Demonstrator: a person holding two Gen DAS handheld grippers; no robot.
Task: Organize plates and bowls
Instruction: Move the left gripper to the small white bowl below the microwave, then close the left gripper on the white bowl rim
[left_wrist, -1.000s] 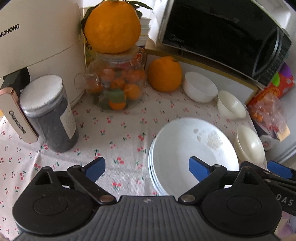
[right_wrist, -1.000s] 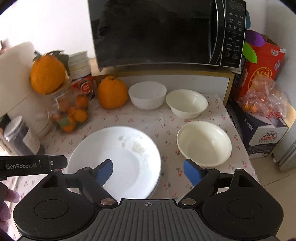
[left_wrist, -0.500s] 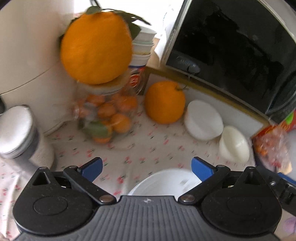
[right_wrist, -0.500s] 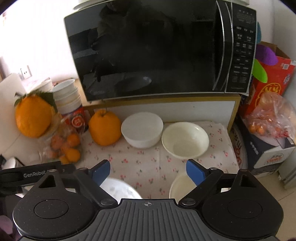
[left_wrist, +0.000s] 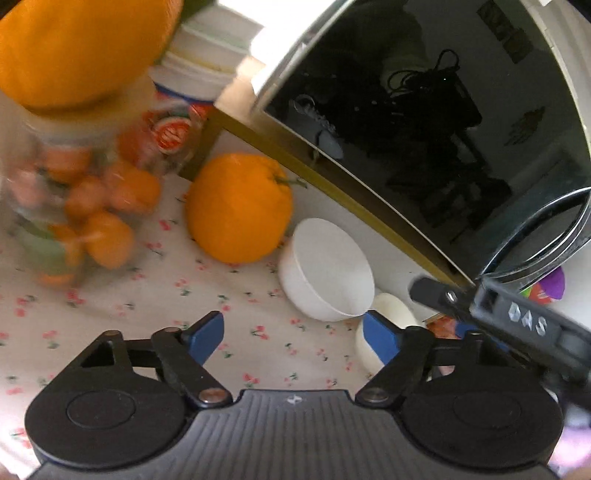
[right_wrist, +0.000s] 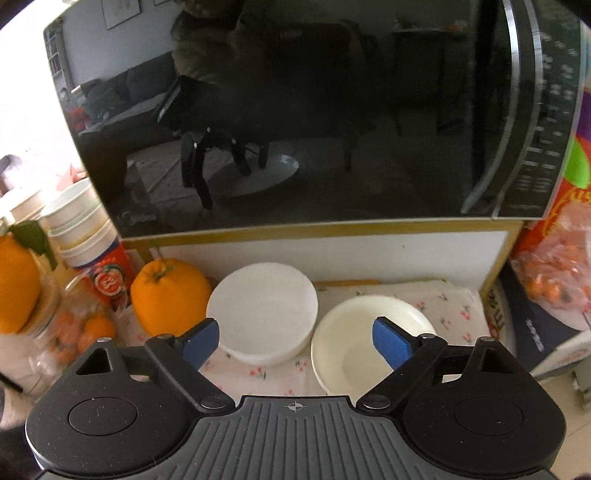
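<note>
Pointing our left gripper (left_wrist: 293, 338) at the cherry-print tablecloth (left_wrist: 229, 295), we close its jaws on nothing; our right gripper (right_wrist: 295, 341) stands wide open, empty. We see the round white bowl (right_wrist: 264, 312) touching the cream shallow bowl (right_wrist: 364, 343) beneath the black microwave (right_wrist: 295, 110), beside a large orange (right_wrist: 166, 291)

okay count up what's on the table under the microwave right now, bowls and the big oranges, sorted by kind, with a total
Bowls: 2, a round white bowl and a round cream bowl.
Large oranges: 2, a loose big orange beside the white bowl and a big orange on the glass jar.
Total: 4
</note>
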